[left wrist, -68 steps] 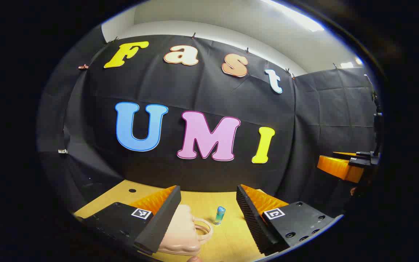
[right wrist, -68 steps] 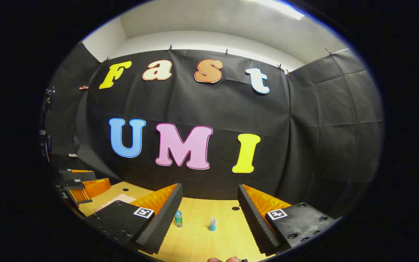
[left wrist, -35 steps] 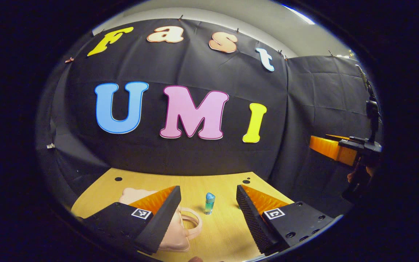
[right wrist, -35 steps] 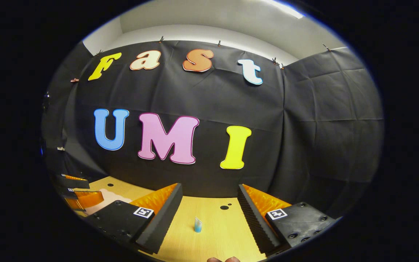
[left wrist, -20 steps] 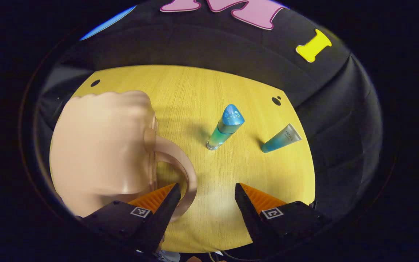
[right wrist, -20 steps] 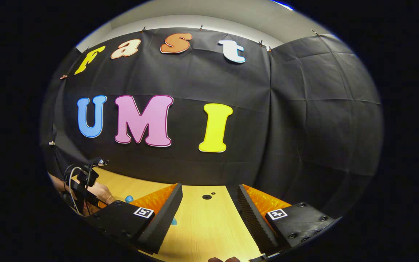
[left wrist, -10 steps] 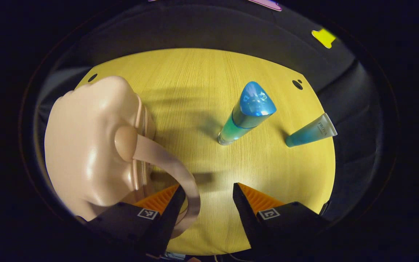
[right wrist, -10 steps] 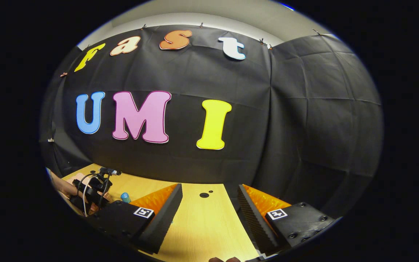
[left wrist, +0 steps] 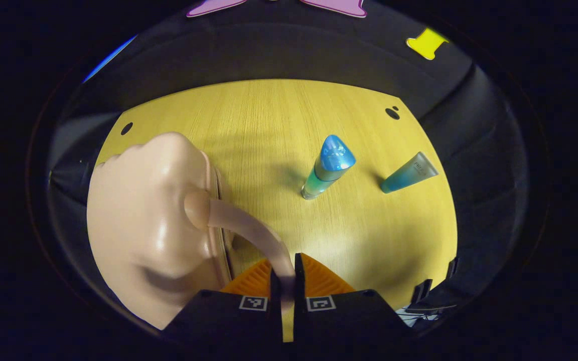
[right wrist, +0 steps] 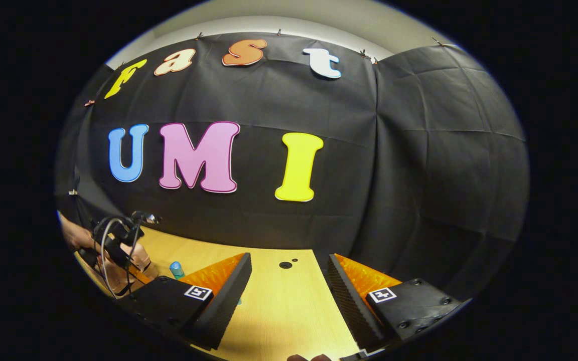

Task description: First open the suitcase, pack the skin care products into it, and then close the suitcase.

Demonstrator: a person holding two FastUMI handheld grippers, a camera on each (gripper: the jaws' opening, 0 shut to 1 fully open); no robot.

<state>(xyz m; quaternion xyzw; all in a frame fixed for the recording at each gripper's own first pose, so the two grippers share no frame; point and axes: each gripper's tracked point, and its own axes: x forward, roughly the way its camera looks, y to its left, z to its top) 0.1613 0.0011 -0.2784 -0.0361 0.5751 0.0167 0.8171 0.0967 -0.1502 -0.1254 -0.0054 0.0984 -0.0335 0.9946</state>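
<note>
Left gripper [left wrist: 284, 281], frame bottom, clamps the pink suitcase's [left wrist: 148, 225] handle [left wrist: 249, 233] (bottle [left wrist: 326, 168] mid-frame); right gripper's [right wrist: 289, 293] fingers stand apart.

I have the left gripper [left wrist: 283, 281] pointing down at the wooden table [left wrist: 269, 115], its two fingers pressed together on the suitcase handle [left wrist: 249, 230], which arches up between them from the pink suitcase [left wrist: 153, 225]. The suitcase lies shut on the table. To the right of the suitcase, well apart from it, a blue-capped bottle [left wrist: 326, 168] stands upright. Farther right of the suitcase, just beyond the bottle, a teal tube [left wrist: 408, 173] stands near the table's edge.
</note>
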